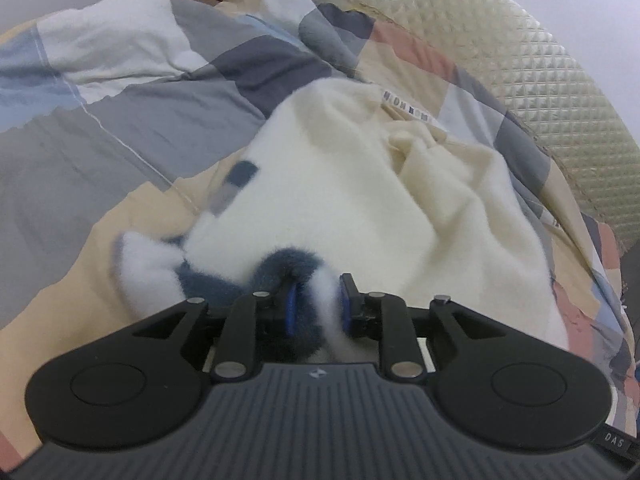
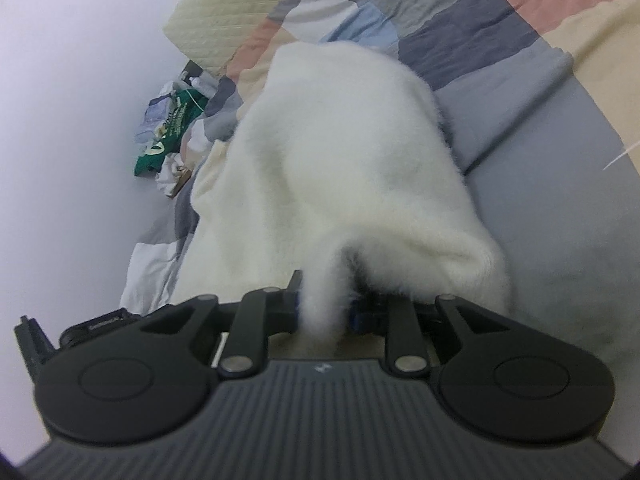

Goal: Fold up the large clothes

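A fluffy cream-white sweater [image 1: 344, 184] with dark blue trim lies bunched on a patchwork bed cover [image 1: 120, 128]. My left gripper [image 1: 318, 310] is shut on a blue-and-white edge of the sweater, fabric pinched between its blue pads. In the right wrist view the same sweater [image 2: 336, 160] rises in a hump in front of me. My right gripper [image 2: 324, 312] is shut on a white fold of it; the fingertips are mostly buried in the fluff.
A quilted cream headboard [image 1: 552, 92] runs along the right in the left wrist view. A pile of other clothes, one of them green [image 2: 172, 136], lies by the white wall [image 2: 72, 120]. The grey and beige bed cover [image 2: 560, 200] spreads to the right.
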A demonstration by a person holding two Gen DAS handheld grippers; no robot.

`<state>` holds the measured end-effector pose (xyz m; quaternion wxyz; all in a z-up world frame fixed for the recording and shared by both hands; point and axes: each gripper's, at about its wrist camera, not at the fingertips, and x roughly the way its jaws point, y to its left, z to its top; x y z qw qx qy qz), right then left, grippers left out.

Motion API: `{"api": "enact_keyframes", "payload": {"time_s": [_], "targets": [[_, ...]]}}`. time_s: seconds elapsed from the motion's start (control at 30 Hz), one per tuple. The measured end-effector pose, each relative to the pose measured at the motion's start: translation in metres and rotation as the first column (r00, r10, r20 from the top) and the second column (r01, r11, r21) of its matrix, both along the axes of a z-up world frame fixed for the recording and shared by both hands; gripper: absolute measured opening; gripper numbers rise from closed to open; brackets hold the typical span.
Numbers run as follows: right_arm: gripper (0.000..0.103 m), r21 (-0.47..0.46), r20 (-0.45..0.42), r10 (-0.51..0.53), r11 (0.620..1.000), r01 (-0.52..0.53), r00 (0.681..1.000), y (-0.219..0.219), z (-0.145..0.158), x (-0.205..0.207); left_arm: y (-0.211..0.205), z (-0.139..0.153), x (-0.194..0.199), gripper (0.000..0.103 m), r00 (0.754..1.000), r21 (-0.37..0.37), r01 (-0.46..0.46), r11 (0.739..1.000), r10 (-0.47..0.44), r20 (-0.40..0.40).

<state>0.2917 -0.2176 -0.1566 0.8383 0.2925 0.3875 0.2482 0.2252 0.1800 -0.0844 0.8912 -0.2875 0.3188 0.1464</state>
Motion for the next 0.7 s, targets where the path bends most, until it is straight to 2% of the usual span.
{"api": "enact_keyframes", "payload": {"time_s": [0.03,0.1,0.13,0.2,0.23,0.3,0.43,0.6,0.7], "targets": [[0.024,0.008,-0.008,0.003,1.0,-0.002,1.0,-0.001,0.001,0.0,0.0,0.003,-0.002,0.049,1.0,-0.008,0.014,1.0,-0.014,0.009],[0.027,0.024,-0.025,0.006,1.0,-0.005,1.0,-0.004,0.003,0.0,-0.003,0.01,-0.009,0.067,0.998,-0.034,0.04,0.999,-0.038,0.041],[0.03,0.033,-0.031,0.009,0.999,-0.008,0.999,-0.005,0.005,-0.002,-0.004,0.015,-0.013,0.07,0.998,-0.041,0.042,0.998,-0.039,0.053],[0.048,0.055,-0.031,0.033,0.998,-0.031,0.999,-0.006,0.009,-0.007,-0.01,0.028,-0.029,0.075,0.997,-0.046,0.03,0.998,-0.027,0.071],[0.052,0.066,-0.022,0.05,0.997,-0.048,0.999,-0.006,0.012,-0.011,-0.013,0.034,-0.038,0.08,0.996,-0.049,0.028,0.998,-0.024,0.081],[0.059,0.069,-0.001,0.068,0.995,-0.068,0.998,-0.006,0.019,-0.019,-0.022,0.044,-0.062,0.083,0.992,-0.032,0.032,0.999,-0.028,0.122],[0.059,0.037,-0.003,0.072,0.997,-0.072,0.997,-0.007,0.03,-0.036,-0.036,0.055,-0.1,0.083,0.991,0.02,0.044,0.999,-0.046,0.123],[0.059,-0.016,-0.065,0.035,0.999,-0.036,0.997,-0.022,0.027,-0.054,-0.051,0.054,-0.127,0.083,0.986,-0.076,0.112,0.991,-0.102,0.129],[0.059,0.002,-0.094,0.001,1.0,-0.001,0.996,-0.035,0.022,-0.065,-0.068,0.04,-0.128,0.083,0.988,-0.143,0.152,0.978,-0.144,0.061]]}}
